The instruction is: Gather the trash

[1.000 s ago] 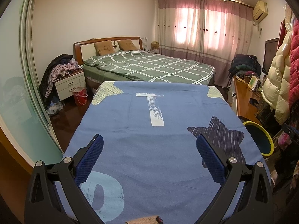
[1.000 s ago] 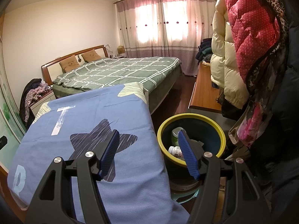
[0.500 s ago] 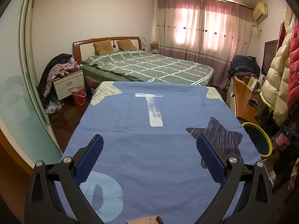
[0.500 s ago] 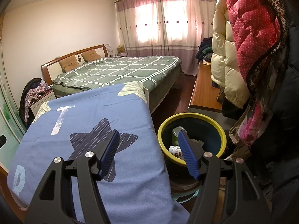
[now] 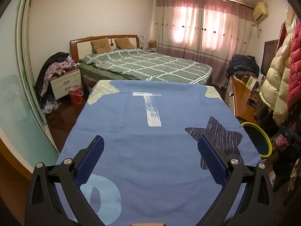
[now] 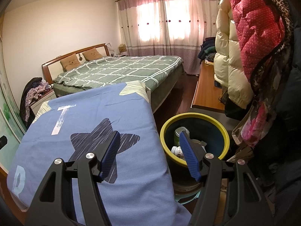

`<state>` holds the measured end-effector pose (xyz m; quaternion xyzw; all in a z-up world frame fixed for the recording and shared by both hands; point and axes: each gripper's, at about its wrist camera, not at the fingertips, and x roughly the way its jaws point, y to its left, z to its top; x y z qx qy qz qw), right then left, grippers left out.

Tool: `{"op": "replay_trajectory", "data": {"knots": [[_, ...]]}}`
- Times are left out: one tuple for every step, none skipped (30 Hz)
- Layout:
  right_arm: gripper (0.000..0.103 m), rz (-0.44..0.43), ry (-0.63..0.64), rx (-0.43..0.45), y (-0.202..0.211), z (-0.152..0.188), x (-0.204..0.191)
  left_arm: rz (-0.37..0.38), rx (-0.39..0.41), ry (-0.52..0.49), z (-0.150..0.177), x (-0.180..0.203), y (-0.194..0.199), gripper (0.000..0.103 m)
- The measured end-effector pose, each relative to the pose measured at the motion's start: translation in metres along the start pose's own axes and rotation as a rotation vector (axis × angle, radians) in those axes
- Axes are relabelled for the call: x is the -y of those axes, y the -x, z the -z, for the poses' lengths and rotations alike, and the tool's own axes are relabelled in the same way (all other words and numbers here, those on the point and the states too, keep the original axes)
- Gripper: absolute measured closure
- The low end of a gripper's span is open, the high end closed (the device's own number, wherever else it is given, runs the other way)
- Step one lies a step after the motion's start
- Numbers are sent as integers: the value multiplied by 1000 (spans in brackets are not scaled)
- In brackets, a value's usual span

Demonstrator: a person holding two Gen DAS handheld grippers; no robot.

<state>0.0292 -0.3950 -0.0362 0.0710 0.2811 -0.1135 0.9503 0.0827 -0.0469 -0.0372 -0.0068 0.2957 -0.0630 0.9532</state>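
Observation:
A dark bin with a yellow rim (image 6: pixel 224 131) stands on the floor just right of a table draped in a blue cloth (image 6: pixel 90 131). Inside the bin lie a green can (image 6: pixel 177 137) and a white pill bottle (image 6: pixel 176 150). My right gripper (image 6: pixel 150 147) is open and empty, held above the cloth's right edge and the bin's left rim. My left gripper (image 5: pixel 150 150) is open and empty above the blue cloth (image 5: pixel 150 150). The bin's rim (image 5: pixel 263 135) shows at the right of the left wrist view.
A green checked bed (image 5: pixel 146 66) lies beyond the table. A nightstand piled with clothes (image 5: pixel 64 79) and a red bucket (image 5: pixel 75 94) stand at the left. A wooden desk (image 6: pixel 207 90) and hanging coats (image 6: pixel 254 37) crowd the right side.
The left gripper's view has drifted slightly back and left, so the bin sits further right. The right gripper has barely moved. Both stay open.

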Motion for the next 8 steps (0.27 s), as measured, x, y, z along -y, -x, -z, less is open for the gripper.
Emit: {"op": "replay_trajectory", "data": {"knots": [[38,-9,7,-4,-4,-1,-4,7,-7,-3,-1,-1,-4,5],[33,-17,14,-8,-10,-5,-6,10,-19,-2,-3,-2,-9,5],[31,-29,23,-16,-18,-8,-11,5,-49,5,-7,-7,-24,5],[27,-41,31,-27,-26,-12,-16,-1,-67,9,-8,-10,-34,5],[21,-68,42,-43,-39,-15,-23,-9,-92,11,-11,-14,-51,5],[18,-100,47,-60,-53,-18,-31,-20,-119,9,-13,-19,-69,5],[12,-120,46,-76,-66,-20,-37,-29,-138,8,-16,-22,-82,5],[11,-140,45,-100,-85,-22,-46,-39,-157,6,-17,-24,-98,5]]}}
